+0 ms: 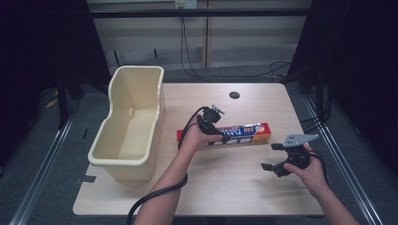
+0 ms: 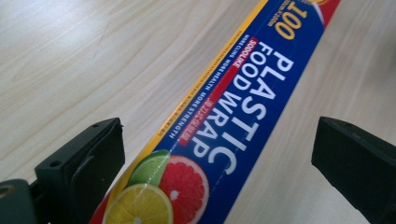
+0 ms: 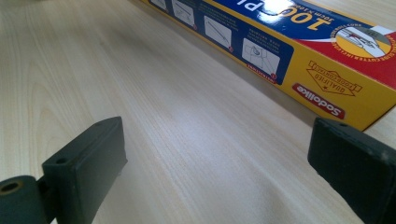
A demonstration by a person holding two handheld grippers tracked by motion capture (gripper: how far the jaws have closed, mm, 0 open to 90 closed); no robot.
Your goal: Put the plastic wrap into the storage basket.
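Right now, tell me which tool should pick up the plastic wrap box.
Left. The left tool is open with its jaws straddling the plastic wrap box, so closing would likely grip it. The right tool is open over bare table, with the box off to one side.

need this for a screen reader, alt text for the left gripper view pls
A long blue box of plastic food wrap, printed with citrus slices, lies on a pale wooden table and runs between the open black jaws of the left gripper. The jaws stand on either side of the box, not touching it.
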